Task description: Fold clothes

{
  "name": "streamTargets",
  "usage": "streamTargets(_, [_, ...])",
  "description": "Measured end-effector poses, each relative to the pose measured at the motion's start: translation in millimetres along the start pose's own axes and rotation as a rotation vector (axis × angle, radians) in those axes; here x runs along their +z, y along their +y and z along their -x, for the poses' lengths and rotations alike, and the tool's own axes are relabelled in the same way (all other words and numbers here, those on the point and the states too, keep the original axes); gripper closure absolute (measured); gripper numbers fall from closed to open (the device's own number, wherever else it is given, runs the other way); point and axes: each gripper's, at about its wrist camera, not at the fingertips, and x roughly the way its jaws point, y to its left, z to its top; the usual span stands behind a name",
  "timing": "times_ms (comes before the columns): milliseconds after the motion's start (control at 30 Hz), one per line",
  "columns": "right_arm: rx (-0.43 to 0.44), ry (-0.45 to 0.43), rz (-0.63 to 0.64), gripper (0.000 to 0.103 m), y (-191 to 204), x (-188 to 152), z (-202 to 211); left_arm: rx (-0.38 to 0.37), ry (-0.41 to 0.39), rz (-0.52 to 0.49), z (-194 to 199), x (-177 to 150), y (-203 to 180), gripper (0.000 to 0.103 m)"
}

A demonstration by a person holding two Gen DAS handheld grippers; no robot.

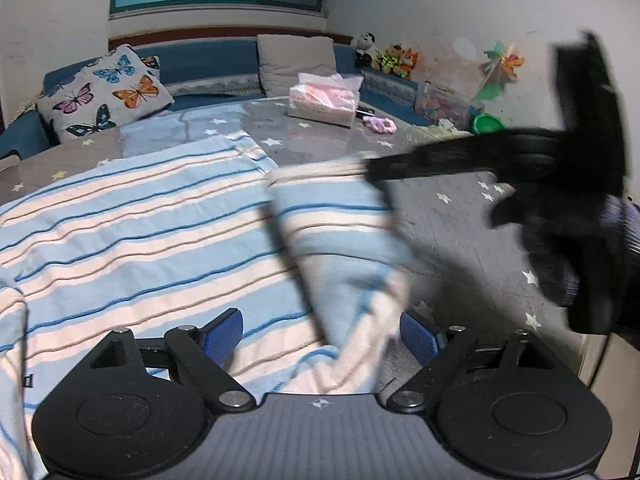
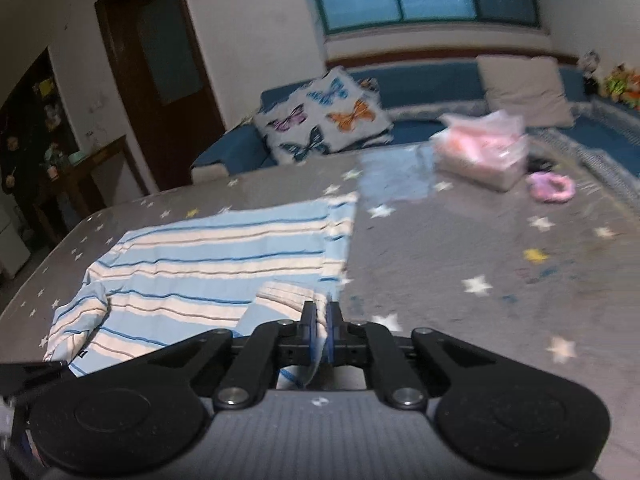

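Striped sweater (image 1: 132, 232) lies spread on the bed (image 1: 460, 232), body flat, one sleeve (image 1: 340, 236) lifted off the cover. Looks soft, light, floppy knit; it will sag and drag, not slippery, nothing fragile. Best hold is likely at the cuff or a hem edge, pinching a single layer. Right gripper (image 2: 321, 320) has its fingers closed on the sleeve cuff, cloth squeezed between the blue pads. Left gripper (image 1: 322, 338) has fingers spread wide, sleeve fabric lying between them, pads not pressing it. Left wrist view shows the right gripper from outside and the raised sleeve; right wrist view alone shows the far sleeve (image 2: 80, 312) bunched, plus door (image 2: 160, 76).
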Motion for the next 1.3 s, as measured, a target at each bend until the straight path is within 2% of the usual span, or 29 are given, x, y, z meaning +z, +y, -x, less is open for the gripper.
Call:
streamTargets(200, [-0.096, 0.019, -0.013, 0.098, -16, -22, 41, 0.029, 0.0, 0.015, 3, -5, 6, 0.014])
streamTargets(367, [-0.167, 0.071, 0.008, 0.097, -26, -43, 62, 0.059, -0.018, 0.02, 13, -9, 12, 0.004])
streamTargets(433, [-0.189, 0.082, 0.026, 0.092, -26, -44, 65, 0.07, -0.028, 0.031, 17, -10, 16, 0.0])
streamTargets(500, [-0.214, 0.062, 0.059, 0.086, -22, -42, 69, 0.077, -0.037, 0.045, 22, -10, 20, 0.0])
streamTargets(567, [-0.222, 0.03, 0.097, 0.084, -14, -38, 71, 0.084, -0.037, 0.063, 25, -10, 25, 0.0])
streamTargets(633, [-0.178, 0.019, 0.12, 0.083, -7, -33, 66, 0.094, -0.036, 0.082, 28, -11, 31, 0.0])
streamTargets(700, [-0.101, 0.026, 0.146, 0.071, 3, -29, 53, 0.116, -0.039, 0.101, 32, -12, 37, 0.0])
streamTargets(900, [0.025, 0.091, 0.186, 0.071, 23, -26, -2, 0.227, -0.072, 0.195, 56, -20, 73, 0.0])
streamTargets(1000, [0.007, 0.139, 0.177, 0.071, 20, -29, -24, 0.306, -0.081, 0.257, 69, -23, 102, 0.0])
streamTargets(1067, [-0.002, 0.165, 0.149, 0.066, 12, -32, -31, 0.36, -0.085, 0.3, 76, -25, 124, 0.0])
streamTargets(1133, [0.004, 0.167, 0.143, 0.066, 9, -32, -31, 0.411, -0.082, 0.334, 77, -24, 144, 0.0])
streamTargets(1300, [0.008, 0.166, 0.153, 0.056, 10, -34, -30, 0.508, -0.054, 0.366, 69, -23, 182, 0.001])
